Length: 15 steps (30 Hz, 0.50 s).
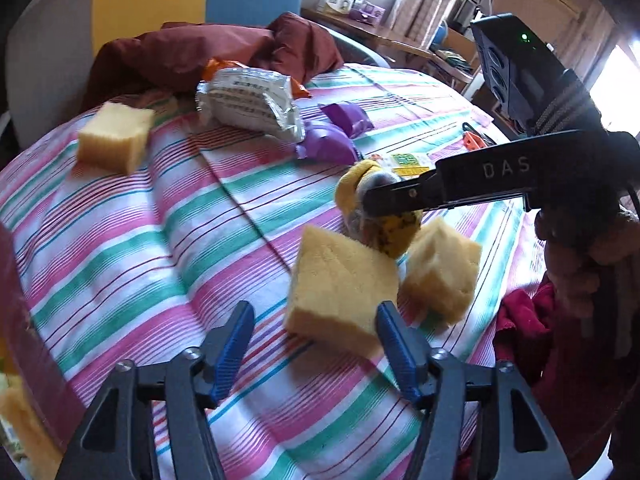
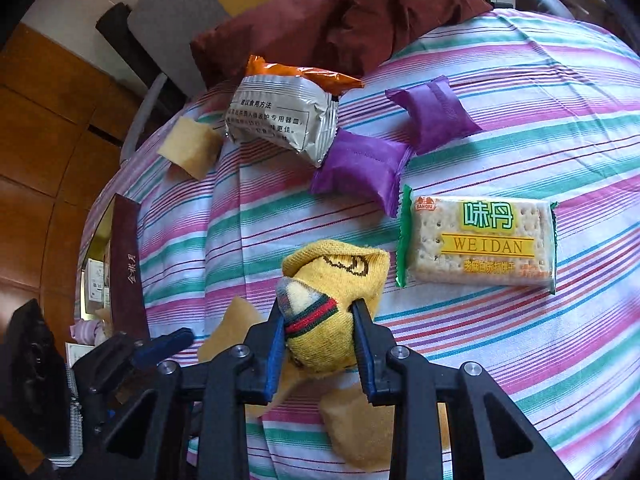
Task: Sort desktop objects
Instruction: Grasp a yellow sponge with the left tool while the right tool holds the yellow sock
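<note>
Socks [image 2: 332, 312], rolled into a yellow bundle with a red and green cuff band, sit clenched between the pads of the right gripper [image 2: 320, 320], at six o'clock in the right wrist view. From the left wrist view the same bundle shows at three o'clock, pinched at the tip of the dark right tool. Whether it is clear of the striped cloth [image 1: 140, 240] or touching it I cannot tell.

The left gripper [image 1: 316, 344] is released, its blue pads [image 1: 234, 344] apart with nothing between them. One pad overlaps the edge of the near sponge [image 1: 340, 284] at six o'clock; contact is unclear. A second sponge [image 1: 440, 272] lies just beside it at four o'clock, and a third sponge [image 1: 116, 136] sits well apart at ten o'clock.

Across the cloth in the right view: cracker pack [image 2: 480, 240] at three o'clock, two purple sachets [image 2: 360, 168] near centre, and a silver packet [image 2: 280, 120] at eleven o'clock.

My reading is that the pick of the socks is done and the carry to their group comes next. That calls for a firm grip and a lift clear of the sponges beneath. The left gripper looks lined up for the near sponge; it would need to straddle the block squarely before closing, since soft foam squashes and slips.
</note>
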Each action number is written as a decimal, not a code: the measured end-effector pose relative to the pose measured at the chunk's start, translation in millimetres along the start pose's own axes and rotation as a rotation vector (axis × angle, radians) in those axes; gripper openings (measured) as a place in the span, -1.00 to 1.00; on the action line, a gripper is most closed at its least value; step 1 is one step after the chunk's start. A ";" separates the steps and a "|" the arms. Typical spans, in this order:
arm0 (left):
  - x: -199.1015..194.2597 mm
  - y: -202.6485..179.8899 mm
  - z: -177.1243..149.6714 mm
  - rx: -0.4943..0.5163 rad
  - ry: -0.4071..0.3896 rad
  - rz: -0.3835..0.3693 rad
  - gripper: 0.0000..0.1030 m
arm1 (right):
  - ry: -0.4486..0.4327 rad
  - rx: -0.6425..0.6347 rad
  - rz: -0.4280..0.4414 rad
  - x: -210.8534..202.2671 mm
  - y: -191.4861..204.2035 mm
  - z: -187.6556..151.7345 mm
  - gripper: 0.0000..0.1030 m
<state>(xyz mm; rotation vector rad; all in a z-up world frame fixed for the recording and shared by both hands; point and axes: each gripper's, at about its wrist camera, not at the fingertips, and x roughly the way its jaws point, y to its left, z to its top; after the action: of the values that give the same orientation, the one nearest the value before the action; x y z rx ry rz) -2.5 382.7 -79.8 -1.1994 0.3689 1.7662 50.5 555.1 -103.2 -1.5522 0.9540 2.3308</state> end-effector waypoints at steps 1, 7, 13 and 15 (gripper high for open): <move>1.1 -1.6 1.7 0.012 -0.002 -0.003 0.32 | 0.001 -0.002 -0.001 -0.1 0.5 -0.8 -0.40; 6.3 -14.6 8.8 0.080 -0.004 -0.021 0.32 | 0.004 -0.005 -0.008 4.7 -0.4 5.8 -0.40; 21.6 -26.4 0.3 0.165 0.039 0.013 0.29 | 0.007 -0.017 -0.015 3.2 0.5 5.4 -0.39; 25.7 -22.2 -1.6 0.148 0.049 0.007 0.25 | 0.007 -0.017 -0.017 4.5 1.8 4.9 -0.39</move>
<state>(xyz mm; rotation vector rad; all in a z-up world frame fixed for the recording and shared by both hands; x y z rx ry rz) 14.5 406.6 -96.9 -1.1382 0.5237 1.6867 43.9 555.7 -105.1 -1.5699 0.9216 2.3290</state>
